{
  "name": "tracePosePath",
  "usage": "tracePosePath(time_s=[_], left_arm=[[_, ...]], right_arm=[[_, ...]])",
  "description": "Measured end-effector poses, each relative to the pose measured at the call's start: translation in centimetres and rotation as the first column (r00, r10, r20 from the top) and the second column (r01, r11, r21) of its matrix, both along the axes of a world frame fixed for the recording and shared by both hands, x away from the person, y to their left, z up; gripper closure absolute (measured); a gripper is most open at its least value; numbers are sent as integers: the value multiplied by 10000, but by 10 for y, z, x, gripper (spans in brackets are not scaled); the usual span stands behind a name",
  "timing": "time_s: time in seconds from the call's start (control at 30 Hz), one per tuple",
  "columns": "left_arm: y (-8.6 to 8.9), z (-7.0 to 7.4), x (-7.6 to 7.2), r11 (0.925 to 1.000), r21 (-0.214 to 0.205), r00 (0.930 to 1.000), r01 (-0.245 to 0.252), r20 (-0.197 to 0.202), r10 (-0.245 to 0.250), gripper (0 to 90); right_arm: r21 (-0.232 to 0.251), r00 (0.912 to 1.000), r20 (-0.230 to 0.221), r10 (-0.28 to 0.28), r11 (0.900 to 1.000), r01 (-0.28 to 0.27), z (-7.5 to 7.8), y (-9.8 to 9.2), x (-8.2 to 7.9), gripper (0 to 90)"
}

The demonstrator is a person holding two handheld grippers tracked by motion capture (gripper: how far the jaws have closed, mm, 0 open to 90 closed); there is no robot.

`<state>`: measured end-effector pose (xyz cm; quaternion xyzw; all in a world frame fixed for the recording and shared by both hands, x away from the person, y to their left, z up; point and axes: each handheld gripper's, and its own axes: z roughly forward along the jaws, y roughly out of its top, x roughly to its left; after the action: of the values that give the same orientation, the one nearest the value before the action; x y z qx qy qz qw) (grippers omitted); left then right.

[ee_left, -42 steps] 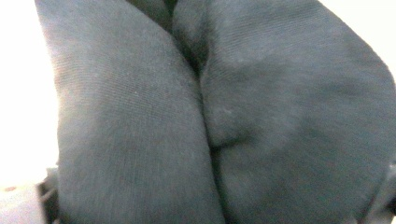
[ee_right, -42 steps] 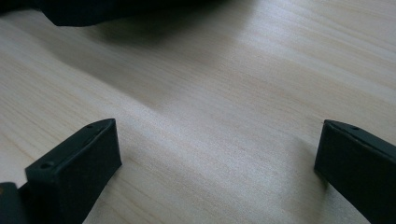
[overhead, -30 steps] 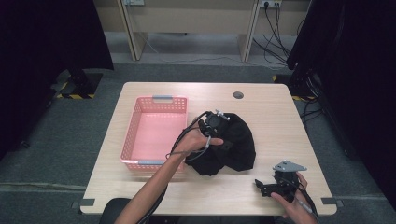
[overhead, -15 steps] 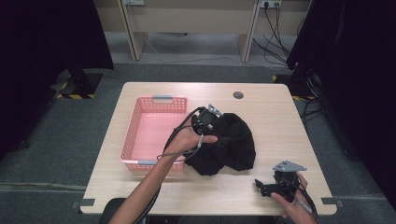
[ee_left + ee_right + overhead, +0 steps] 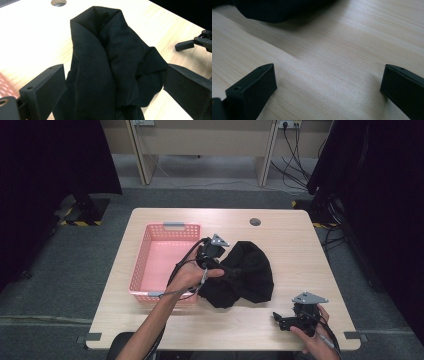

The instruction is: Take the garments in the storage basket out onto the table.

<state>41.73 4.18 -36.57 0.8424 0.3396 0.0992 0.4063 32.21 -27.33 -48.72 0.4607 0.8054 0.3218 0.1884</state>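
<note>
Soft, light black cloth (image 5: 105,62) bunched mid-bench beside pink basket (image 5: 150,265), left claw (image 5: 112,90) wide around it, right claw (image 5: 327,87) wide over bare bench; probably best pinched at a raised fold

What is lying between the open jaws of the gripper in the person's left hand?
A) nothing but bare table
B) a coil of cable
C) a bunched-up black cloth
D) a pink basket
C: in the left gripper view, the black cloth rises in folds between the two spread jaws of the left gripper, while the pink basket sits off to the side on the table.
</note>
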Motion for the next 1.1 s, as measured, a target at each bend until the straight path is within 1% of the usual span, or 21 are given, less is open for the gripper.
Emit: tracePosePath(time_s=[0.2,0.23,0.27,0.33,0.53,0.6,0.7,0.73,0.77,0.8,1.1], left_arm=[[6,-1,-5,9997,-224,10000,-69,65,71,38],[6,-1,-5,9997,-224,10000,-69,65,71,38],[8,-1,-7,9994,-347,9999,-39,108,43,38],[9,-1,-8,9993,-384,9999,-2,112,6,37],[17,-8,-16,9973,-739,9998,-40,187,54,37],[18,-8,-17,9969,-781,9998,-46,200,62,37],[19,-12,-21,9969,-790,9997,70,222,-52,37],[19,-12,-22,9975,-703,9997,103,213,-88,37],[19,-12,-22,9975,-703,9997,103,213,-88,37],[19,-11,-23,9974,-712,9995,68,308,-46,37],[23,-9,-31,9969,-767,9990,190,420,-158,37]], right_arm=[[-1,10000,2,1,10000,-1,0,0,0,4],[-1,10000,4,1,10000,-1,0,0,0,4],[3,10000,4,0,10000,0,0,0,0,4],[2,10000,5,2,10000,-2,0,0,0,4],[11,10000,1,-8,10000,8,0,0,0,4],[12,10000,-1,-7,10000,7,0,0,0,4],[10,10000,0,-9,10000,9,0,0,0,4],[13,10000,5,-8,10000,8,0,0,0,4],[14,10000,4,-8,10000,8,0,0,0,4],[14,10000,3,-9,10000,9,0,0,0,4],[11,10000,3,-7,10000,7,0,0,0,4]])
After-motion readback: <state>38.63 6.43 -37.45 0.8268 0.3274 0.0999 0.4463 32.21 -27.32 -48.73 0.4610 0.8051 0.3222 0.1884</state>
